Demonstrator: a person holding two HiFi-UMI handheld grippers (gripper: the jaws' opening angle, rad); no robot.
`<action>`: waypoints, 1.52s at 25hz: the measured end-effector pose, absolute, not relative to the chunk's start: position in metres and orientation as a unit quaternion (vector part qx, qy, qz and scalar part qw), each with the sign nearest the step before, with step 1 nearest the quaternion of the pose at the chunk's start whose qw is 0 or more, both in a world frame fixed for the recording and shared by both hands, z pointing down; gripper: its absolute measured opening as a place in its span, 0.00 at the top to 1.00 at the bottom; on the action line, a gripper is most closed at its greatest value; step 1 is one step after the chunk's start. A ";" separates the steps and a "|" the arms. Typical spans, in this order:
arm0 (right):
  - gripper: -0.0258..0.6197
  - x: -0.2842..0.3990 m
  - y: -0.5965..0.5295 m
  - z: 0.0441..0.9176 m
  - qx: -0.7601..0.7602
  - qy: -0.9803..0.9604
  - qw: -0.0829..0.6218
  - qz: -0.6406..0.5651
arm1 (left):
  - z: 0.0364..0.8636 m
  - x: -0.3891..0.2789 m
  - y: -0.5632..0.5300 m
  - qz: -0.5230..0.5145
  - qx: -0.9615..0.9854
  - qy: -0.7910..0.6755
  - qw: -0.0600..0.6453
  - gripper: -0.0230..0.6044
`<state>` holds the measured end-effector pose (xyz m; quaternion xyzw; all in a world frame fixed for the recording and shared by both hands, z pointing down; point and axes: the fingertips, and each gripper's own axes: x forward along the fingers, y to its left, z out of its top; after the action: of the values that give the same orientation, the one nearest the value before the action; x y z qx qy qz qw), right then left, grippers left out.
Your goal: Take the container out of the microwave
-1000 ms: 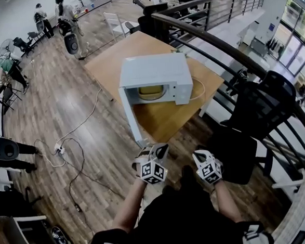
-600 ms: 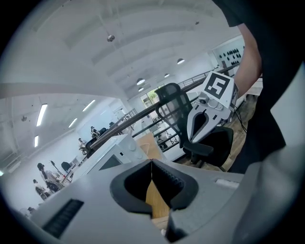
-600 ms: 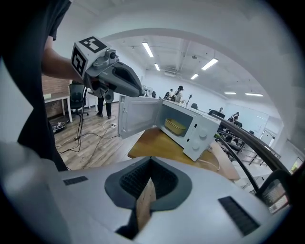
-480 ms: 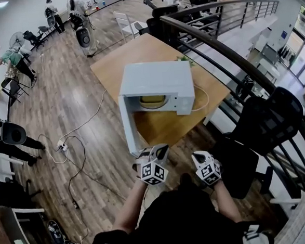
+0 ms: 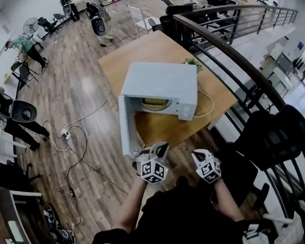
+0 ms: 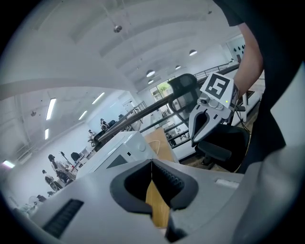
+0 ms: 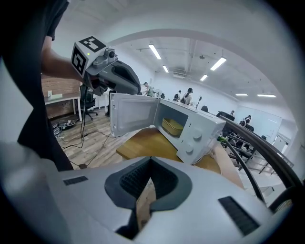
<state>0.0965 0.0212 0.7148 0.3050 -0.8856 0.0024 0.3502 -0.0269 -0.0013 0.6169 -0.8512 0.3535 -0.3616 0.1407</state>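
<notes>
Wood plank floor (image 5: 83, 97), wooden table (image 5: 133, 57) beside curved black railing (image 5: 225, 50), black office chair (image 5: 278, 136), ceiling strip lights (image 7: 155, 51) on.

- Your microwave (image 5: 160, 82) is a white box standing upright on the wooden bench (image 5: 152, 48), with its front turned toward you.
- The door (image 5: 126, 131) is swung wide open at the microwave's left side, and two round knobs (image 7: 197, 134) sit on the panel at its right.
- The container (image 5: 152, 104) is a shallow yellowish tub lying flat inside the microwave's cavity, not yet taken out.
</notes>
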 end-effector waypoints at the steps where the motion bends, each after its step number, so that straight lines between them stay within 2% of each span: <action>1: 0.96 0.098 0.017 0.716 0.300 -0.887 0.350 0.003 | 0.619 -0.025 -0.006 -0.365 -0.849 0.357 0.140 0.96; 21: 0.96 0.124 -0.030 0.732 0.287 -0.895 0.342 0.008 | 0.640 -0.014 -0.084 -0.386 -0.835 0.371 0.126 0.96; 32: 0.96 0.150 -0.077 0.717 0.350 -0.870 0.347 0.003 | 0.659 -0.038 -0.144 -0.392 -0.836 0.366 0.118 0.96; 38: 0.96 0.141 -0.090 0.717 0.354 -0.862 0.362 0.015 | 0.677 -0.058 -0.177 -0.396 -0.835 0.367 0.107 0.96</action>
<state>0.1406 -0.0896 0.7170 0.3539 -0.8622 0.0152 0.3622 -0.0579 -0.1765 0.6770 -0.8351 0.3666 -0.3958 0.1070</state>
